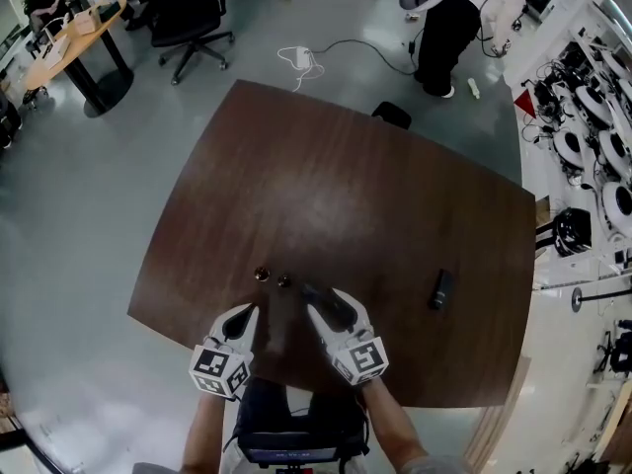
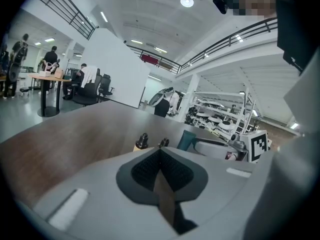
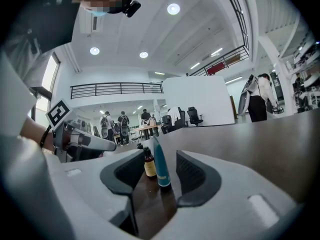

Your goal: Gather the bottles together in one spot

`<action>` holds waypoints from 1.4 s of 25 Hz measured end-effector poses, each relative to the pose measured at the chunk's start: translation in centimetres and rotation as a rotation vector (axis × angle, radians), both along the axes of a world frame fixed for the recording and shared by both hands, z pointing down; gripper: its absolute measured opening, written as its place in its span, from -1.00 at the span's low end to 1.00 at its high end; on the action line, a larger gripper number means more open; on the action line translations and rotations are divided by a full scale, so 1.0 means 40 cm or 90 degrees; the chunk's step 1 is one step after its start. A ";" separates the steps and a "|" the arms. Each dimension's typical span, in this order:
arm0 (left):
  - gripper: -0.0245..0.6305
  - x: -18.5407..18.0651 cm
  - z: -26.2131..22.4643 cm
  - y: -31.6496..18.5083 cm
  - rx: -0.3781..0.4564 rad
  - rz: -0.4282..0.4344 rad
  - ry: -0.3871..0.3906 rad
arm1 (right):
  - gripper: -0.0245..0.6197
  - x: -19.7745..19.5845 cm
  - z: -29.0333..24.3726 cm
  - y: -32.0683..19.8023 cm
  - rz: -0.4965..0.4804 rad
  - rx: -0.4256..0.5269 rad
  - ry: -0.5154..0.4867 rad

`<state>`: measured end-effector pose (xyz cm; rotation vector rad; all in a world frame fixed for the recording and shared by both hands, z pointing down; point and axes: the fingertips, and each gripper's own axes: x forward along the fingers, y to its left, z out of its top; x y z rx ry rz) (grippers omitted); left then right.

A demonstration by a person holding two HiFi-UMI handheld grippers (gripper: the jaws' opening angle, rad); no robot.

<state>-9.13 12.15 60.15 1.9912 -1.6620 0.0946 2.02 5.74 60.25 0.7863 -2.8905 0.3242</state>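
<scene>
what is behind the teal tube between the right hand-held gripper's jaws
A small brown bottle with a yellow label stands just behind the teal tube. Past it only the dark cap of a second bottle shows; its body is covered.

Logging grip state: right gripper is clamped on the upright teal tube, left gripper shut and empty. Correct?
No. Right gripper view shows the right gripper open, jaws clear of the teal tube standing between them; left gripper is shut and empty.
</scene>
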 end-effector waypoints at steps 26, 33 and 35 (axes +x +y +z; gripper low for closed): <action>-0.92 0.200 -0.281 -0.020 0.029 0.266 0.007 | -0.92 0.190 -0.215 0.097 0.263 -0.051 0.005; -0.92 0.315 -0.303 -0.021 0.054 0.352 0.016 | -0.92 0.364 -0.229 0.102 0.395 -0.098 -0.005; -0.92 0.352 -0.314 -0.027 0.061 0.376 0.019 | -0.92 0.412 -0.232 0.104 0.423 -0.100 0.005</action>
